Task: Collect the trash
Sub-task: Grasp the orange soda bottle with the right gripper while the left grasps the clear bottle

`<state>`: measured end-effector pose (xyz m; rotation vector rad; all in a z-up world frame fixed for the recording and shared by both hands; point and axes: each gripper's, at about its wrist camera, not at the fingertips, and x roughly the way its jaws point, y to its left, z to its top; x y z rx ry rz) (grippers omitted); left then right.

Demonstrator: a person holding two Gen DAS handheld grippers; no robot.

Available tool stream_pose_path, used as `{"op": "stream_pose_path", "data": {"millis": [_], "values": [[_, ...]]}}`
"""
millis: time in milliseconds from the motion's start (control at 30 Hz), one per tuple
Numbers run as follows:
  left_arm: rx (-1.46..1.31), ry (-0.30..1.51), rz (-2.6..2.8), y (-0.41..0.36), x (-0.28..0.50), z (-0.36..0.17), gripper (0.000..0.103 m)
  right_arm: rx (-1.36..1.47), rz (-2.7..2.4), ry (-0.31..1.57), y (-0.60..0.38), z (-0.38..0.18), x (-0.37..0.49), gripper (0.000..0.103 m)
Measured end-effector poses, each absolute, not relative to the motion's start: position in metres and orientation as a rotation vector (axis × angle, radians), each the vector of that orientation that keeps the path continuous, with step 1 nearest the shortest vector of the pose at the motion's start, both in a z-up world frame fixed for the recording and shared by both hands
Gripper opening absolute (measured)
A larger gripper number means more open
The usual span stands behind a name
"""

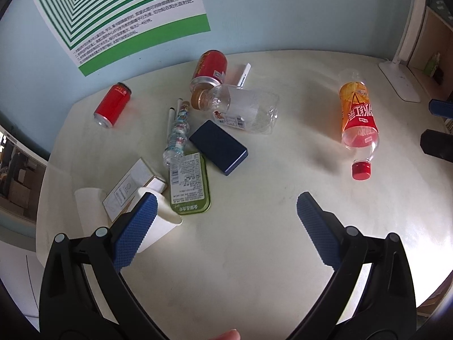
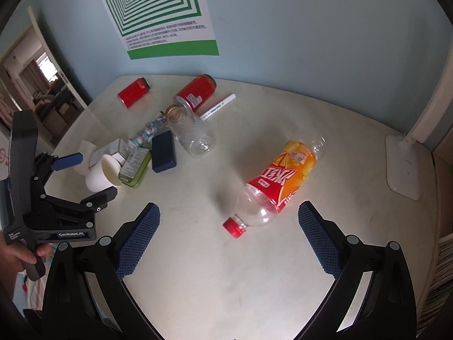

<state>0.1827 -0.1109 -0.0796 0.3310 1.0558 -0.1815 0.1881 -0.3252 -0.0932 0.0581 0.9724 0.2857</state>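
Note:
Trash lies scattered on a pale round table. My left gripper is open and holds nothing. A white paper cup lies on its side against its left finger. Beyond the cup are a green tin, a white carton, a navy box, a slim water bottle, a clear jar and two red cans. My right gripper is also open. The red cap of an orange-labelled bottle lies just ahead of it, between the fingers. The left gripper shows at the paper cup.
A white lamp base stands at the table's right edge. A white pen lies near the far cans. A second paper cup sits at the left rim. A green-striped poster hangs on the blue wall. A hand grips the left tool.

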Motion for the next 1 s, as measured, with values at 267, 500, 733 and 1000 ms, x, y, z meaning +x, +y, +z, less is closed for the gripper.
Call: {"op": "stream_pose_path", "data": {"millis": [267,500,733,1000], "values": [[0.352,1.075,-0.200,-0.129,0.198,-0.089,0.097,0.076,0.283,1.008,-0.343,-0.109,0.207,0.097],[0.359,1.106,-0.221,-0.141,0.210,-0.104,0.097,0.104,0.274,1.039,-0.353,-0.124,0.220,0.097],[0.335,1.143,-0.212,-0.145,0.228,-0.112,0.097,0.133,0.267,1.071,-0.361,-0.139,0.234,0.097],[0.278,1.170,-0.171,-0.153,0.271,-0.116,0.097,0.168,0.262,1.104,-0.372,-0.158,0.268,0.097]]}}
